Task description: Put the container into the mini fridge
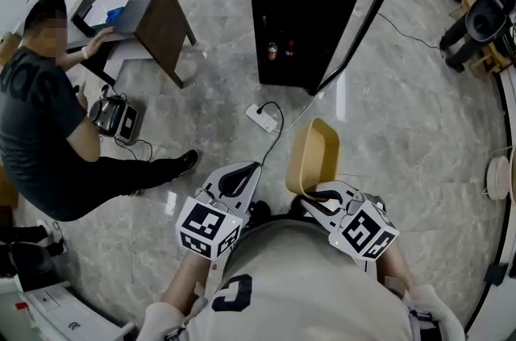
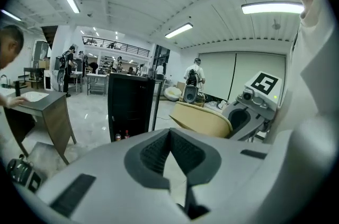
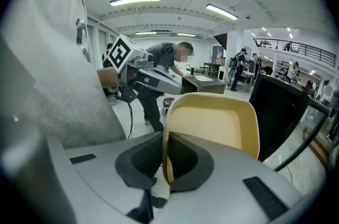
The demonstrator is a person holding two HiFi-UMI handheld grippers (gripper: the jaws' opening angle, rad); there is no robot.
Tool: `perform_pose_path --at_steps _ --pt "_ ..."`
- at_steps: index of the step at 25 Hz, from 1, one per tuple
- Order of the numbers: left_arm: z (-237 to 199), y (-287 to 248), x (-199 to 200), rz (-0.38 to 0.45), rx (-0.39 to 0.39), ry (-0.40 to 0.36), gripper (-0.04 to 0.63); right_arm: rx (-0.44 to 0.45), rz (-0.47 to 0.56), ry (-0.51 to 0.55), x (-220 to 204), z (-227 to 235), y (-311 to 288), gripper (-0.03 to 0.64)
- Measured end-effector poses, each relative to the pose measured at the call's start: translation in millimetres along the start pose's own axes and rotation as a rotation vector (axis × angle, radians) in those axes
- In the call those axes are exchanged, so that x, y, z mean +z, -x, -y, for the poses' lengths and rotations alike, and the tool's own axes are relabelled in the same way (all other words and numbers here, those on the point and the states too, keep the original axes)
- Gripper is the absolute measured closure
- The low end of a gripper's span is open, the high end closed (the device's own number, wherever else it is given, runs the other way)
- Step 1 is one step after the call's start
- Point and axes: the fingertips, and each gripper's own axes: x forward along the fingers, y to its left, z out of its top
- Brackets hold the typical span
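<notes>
The container (image 1: 313,156) is a shallow pale-yellow tub, held on edge above the floor. My right gripper (image 1: 316,199) is shut on its rim; in the right gripper view the wall of the container (image 3: 212,125) stands pinched between the pads of the right gripper (image 3: 164,150). My left gripper (image 1: 235,181) hangs beside it, shut with nothing in it, and its tips (image 2: 170,134) meet. The black mini fridge (image 1: 302,1) stands ahead on the floor with its door (image 1: 364,17) swung open to the right. Small bottles (image 1: 272,51) sit on its lowest level.
A person (image 1: 48,114) sits on the floor at the left, reaching onto a low dark table (image 1: 141,9). A white power strip (image 1: 262,116) with a black cable lies between me and the fridge. A small device (image 1: 114,118) sits by the person. Furniture lines the right side.
</notes>
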Motion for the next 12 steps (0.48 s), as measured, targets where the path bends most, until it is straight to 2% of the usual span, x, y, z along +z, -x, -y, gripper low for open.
perform_pose_path --at_steps 12 --pt "27 -48 24 0.004 0.085 -0.042 0.541 0.047 0.05 0.108 -22 39 34 0.584"
